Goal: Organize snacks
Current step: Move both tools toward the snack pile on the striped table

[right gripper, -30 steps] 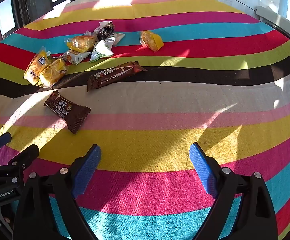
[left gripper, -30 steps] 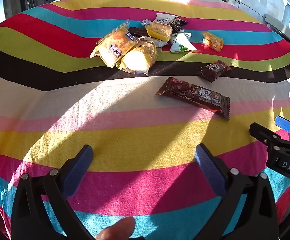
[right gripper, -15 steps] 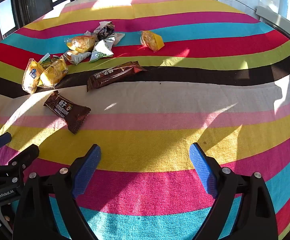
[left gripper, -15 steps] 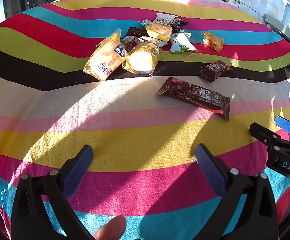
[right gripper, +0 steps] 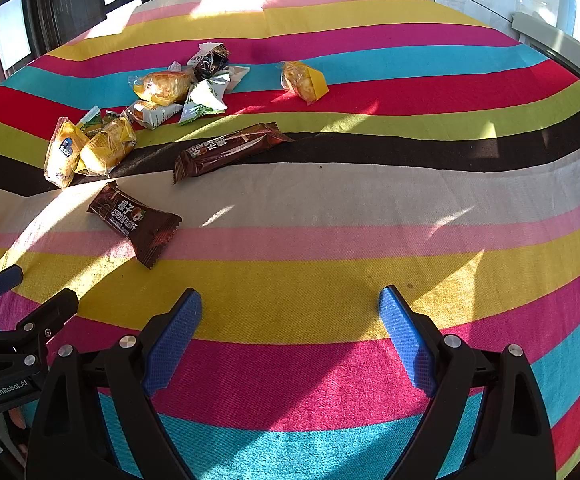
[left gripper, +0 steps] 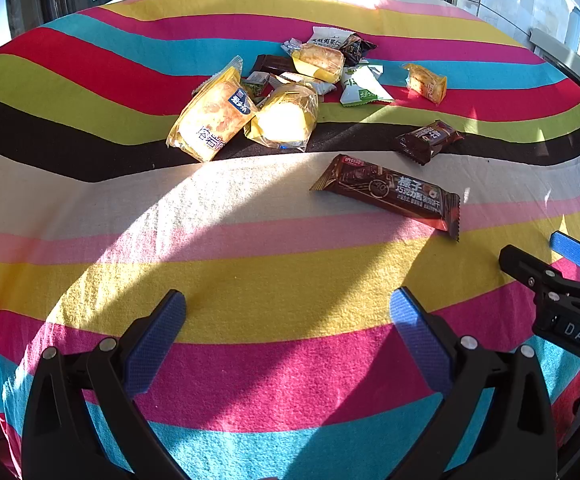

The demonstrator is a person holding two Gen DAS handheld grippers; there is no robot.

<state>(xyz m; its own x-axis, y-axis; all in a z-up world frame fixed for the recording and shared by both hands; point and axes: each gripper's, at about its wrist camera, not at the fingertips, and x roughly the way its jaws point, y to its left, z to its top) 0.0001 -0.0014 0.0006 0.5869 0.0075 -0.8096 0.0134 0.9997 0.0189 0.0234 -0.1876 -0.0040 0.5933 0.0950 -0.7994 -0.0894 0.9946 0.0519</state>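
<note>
Barely begun, I judge: the snacks [left gripper: 286,92] lie scattered far across the striped desk [left gripper: 250,280]. Left tool [left gripper: 288,316] and right tool [right gripper: 290,316] hover spread, empty.

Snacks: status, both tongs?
Left tongs open, empty. Right tongs open, empty. Snacks untouched on striped cloth; nearest is the chocolate wafer bar, yellow cake packs behind it. Nothing in the way.

The right gripper [right gripper: 290,320] hovers empty with its blue fingers [right gripper: 174,336] wide apart over the striped tablecloth [right gripper: 369,208]. A brown chocolate bar [right gripper: 136,222] lies near, and yellow pastry packets [right gripper: 90,150] lie farther left.
</note>
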